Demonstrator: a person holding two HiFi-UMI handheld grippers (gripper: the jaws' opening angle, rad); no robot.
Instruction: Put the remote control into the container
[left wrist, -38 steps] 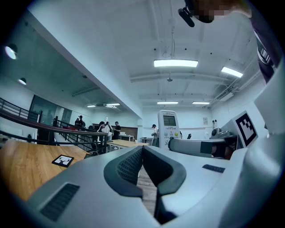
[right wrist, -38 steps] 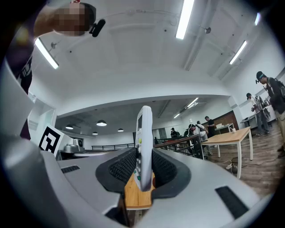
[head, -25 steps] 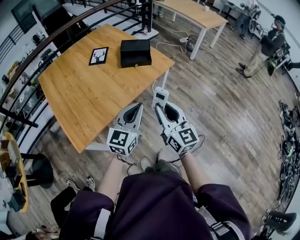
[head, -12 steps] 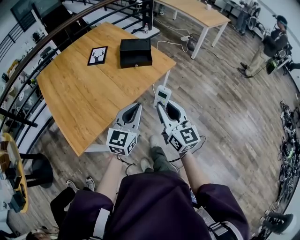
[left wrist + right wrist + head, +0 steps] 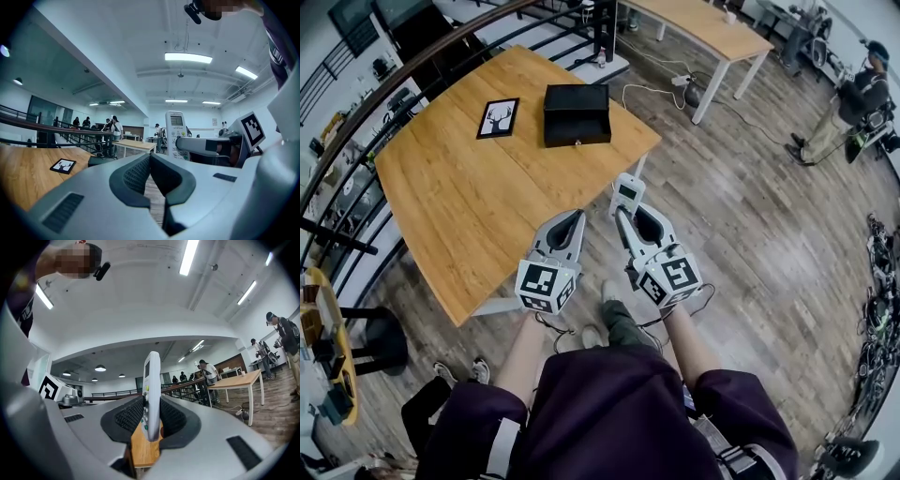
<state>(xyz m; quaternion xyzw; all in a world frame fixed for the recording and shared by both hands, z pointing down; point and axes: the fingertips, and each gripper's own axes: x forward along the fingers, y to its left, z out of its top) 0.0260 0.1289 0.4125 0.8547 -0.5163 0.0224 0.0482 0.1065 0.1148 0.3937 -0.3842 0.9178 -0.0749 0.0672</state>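
Observation:
My right gripper (image 5: 624, 212) is shut on a white remote control (image 5: 627, 193), which stands upright between the pads (image 5: 171, 418) with its small screen at the top (image 5: 151, 394). It is held over the floor just off the wooden table's near corner. The black open container (image 5: 577, 114) sits on the table (image 5: 469, 206) near its far right edge, well ahead of both grippers. My left gripper (image 5: 570, 221) hangs beside the right one with its jaws together and nothing in them (image 5: 150, 157). From the left gripper view the remote (image 5: 176, 133) shows to the right.
A small framed deer picture (image 5: 498, 117) lies left of the container. A dark railing (image 5: 356, 103) runs behind the table. A second long table (image 5: 703, 23) stands at the back, with cables (image 5: 675, 84) on the floor. A person (image 5: 853, 103) stands far right.
The table and container have slid slightly right and nearer in the head view as the person steps forward. Both grippers keep their pose, the remote still held.

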